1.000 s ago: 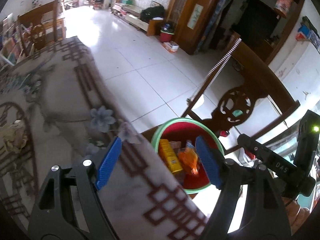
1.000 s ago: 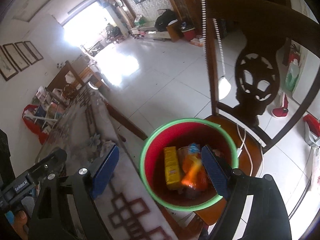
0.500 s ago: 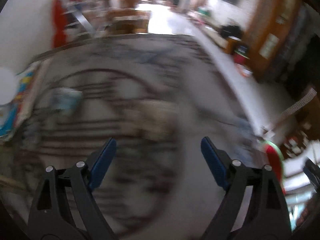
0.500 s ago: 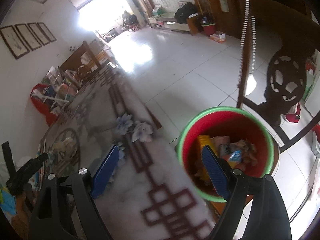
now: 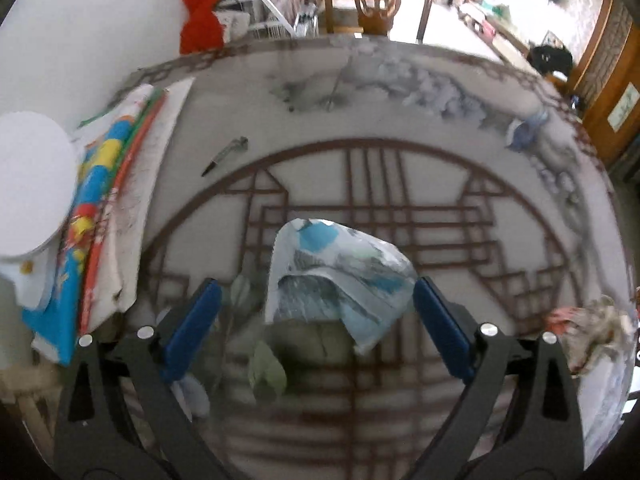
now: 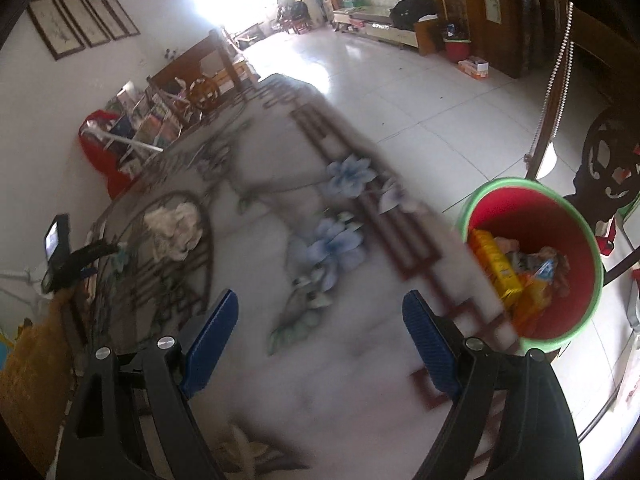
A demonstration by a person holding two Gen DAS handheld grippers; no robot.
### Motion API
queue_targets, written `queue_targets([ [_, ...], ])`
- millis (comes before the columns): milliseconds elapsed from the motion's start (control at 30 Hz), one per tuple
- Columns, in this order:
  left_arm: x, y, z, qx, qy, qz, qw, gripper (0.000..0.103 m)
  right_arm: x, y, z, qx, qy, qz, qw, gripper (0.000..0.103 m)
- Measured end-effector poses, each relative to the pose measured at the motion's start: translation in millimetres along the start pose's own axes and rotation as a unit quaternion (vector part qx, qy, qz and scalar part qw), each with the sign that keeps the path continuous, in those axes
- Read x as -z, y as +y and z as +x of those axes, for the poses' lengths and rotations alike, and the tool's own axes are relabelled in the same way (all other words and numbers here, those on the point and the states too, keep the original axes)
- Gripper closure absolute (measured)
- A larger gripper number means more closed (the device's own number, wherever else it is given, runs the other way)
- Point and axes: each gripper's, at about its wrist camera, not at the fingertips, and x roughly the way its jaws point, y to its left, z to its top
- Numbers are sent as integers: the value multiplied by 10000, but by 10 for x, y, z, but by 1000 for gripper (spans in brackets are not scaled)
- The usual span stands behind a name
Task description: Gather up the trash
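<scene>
Left claw (image 5: 316, 326) spread wide over the patterned worktop (image 5: 400, 168), gripping nothing; a crumpled blue-and-white plastic wrapper (image 5: 340, 276) lying on the worktop between the blue pads, touching neither so far as can be seen; green leaves (image 5: 266, 372) just below and left of it; a crumpled reddish-white wad (image 5: 588, 328) off to the right near the worktop edge; a pen (image 5: 224, 156) farther back; colourful printed papers (image 5: 100, 208) and a white disc (image 5: 32, 184) at the left. Right claw (image 6: 320, 340) likewise spread apart and empty above the worktop's floral print (image 6: 336, 240); red bin with green rim (image 6: 560, 320) beyond the worktop edge at right, holding a yellow packet (image 6: 496, 268) and other wrappers; a crumpled white tissue (image 6: 176, 228) on the worktop, well to the left.
</scene>
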Motion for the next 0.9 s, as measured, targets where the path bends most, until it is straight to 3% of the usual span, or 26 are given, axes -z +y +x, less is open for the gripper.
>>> queue_targets([
  [33, -18, 38, 60, 53, 55, -35, 10000, 13, 21, 69, 4, 7, 5, -40, 10000, 22],
  [67, -25, 78, 134, 142, 161, -114, 9997, 26, 37, 131, 6, 9, -7, -82, 10000, 22],
  [133, 2, 114, 160, 301, 227, -216, 9991, 37, 54, 266, 11, 6, -35, -181, 9998, 22],
  [167, 35, 142, 142, 473, 240, -271, 9982, 54, 47, 347, 22, -5, -45, -250, 9997, 22],
  [267, 170, 157, -16, 630, 176, -182, 9977, 72, -14, 536, 86, -88, -46, -391, 9992, 22],
  [400, 528, 150, -290, 841, 48, -118, 9964, 73, -192, 919, 357, -309, 98, -709, 9970, 22],
  [567, 1245, 128, -666, 1230, 198, -96, 9922, 73, -377, 1338, 842, -522, 311, -907, 9940, 22],
  [767, 1948, 186, -955, 1182, 294, -97, 9925, 72, -591, 1664, 1397, -665, 579, -732, 9934, 21],
  [900, 2145, 272, -898, 1188, 520, -252, 9912, 66, -667, 1877, 1689, -741, 644, -671, 9929, 21],
])
